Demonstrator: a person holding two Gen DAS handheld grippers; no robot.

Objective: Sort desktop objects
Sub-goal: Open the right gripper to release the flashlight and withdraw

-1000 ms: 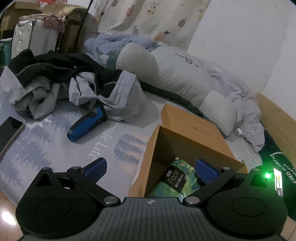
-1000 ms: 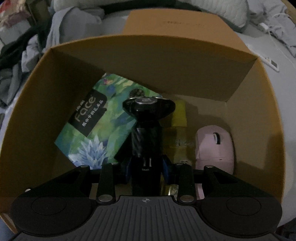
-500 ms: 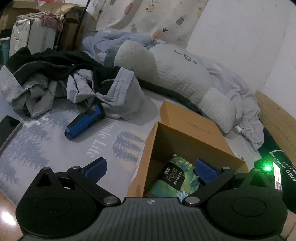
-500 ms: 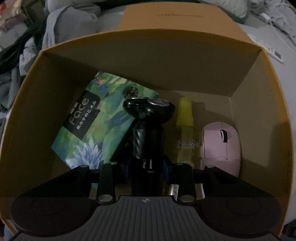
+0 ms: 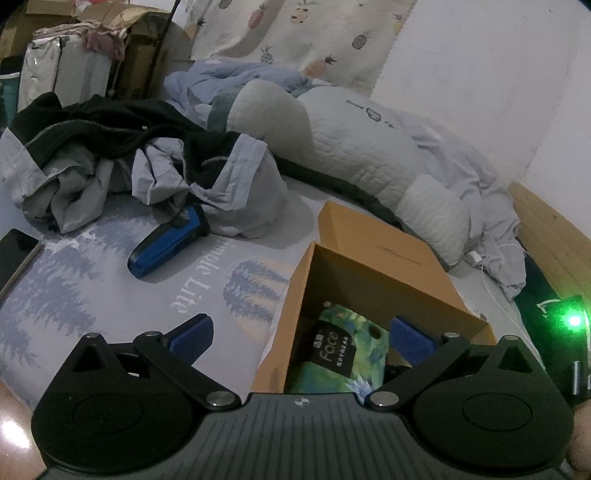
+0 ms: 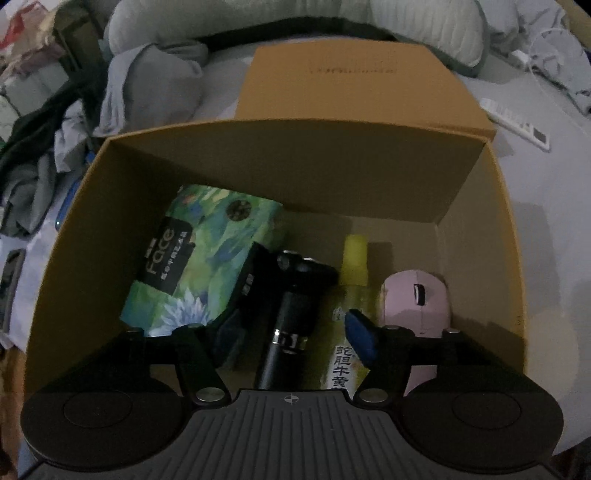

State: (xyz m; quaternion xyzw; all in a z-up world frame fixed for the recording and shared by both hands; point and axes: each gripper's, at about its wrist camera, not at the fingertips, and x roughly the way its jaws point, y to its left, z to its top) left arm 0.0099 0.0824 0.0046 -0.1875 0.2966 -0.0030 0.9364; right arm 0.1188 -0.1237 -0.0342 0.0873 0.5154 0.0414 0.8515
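We see the black electric shaver [image 6: 291, 317] lying in the open orange cardboard box [image 6: 280, 162], head toward the far wall, its handle running back between the spread fingers of our right gripper [image 6: 291, 332], whose blue pads [image 6: 360, 334] stand clear of it on either side, so this tool is open and grips nothing. To the shaver's left a green floral tissue pack [image 6: 201, 254] marked "Face" lies flat, its near corner just beside the shaver's head; to its right lies a yellow spray bottle [image 6: 351, 280], and beyond that a pink computer mouse [image 6: 415, 299] near the right wall. Our right gripper hangs over the box's near edge, pointing down into it. Our left gripper [image 5: 301, 334] hovers lower and to the box's left, jaws wide apart and empty, one pad over the bedsheet [image 5: 110, 280], the other over the box's opening [image 5: 369, 280]. Out on the sheet a blue shaver [image 5: 166, 247] rests on its side, its head touching a heap of grey and black clothes [image 5: 147, 162]. A dark phone [image 5: 16, 254] lies at the left edge. Behind the box stretches a long quilted pillow [image 5: 351, 147], with a pineapple-print curtain [image 5: 295, 33] and a white wall [image 5: 480, 74] beyond; a white power strip [image 6: 517, 123] sits to the right of the box.
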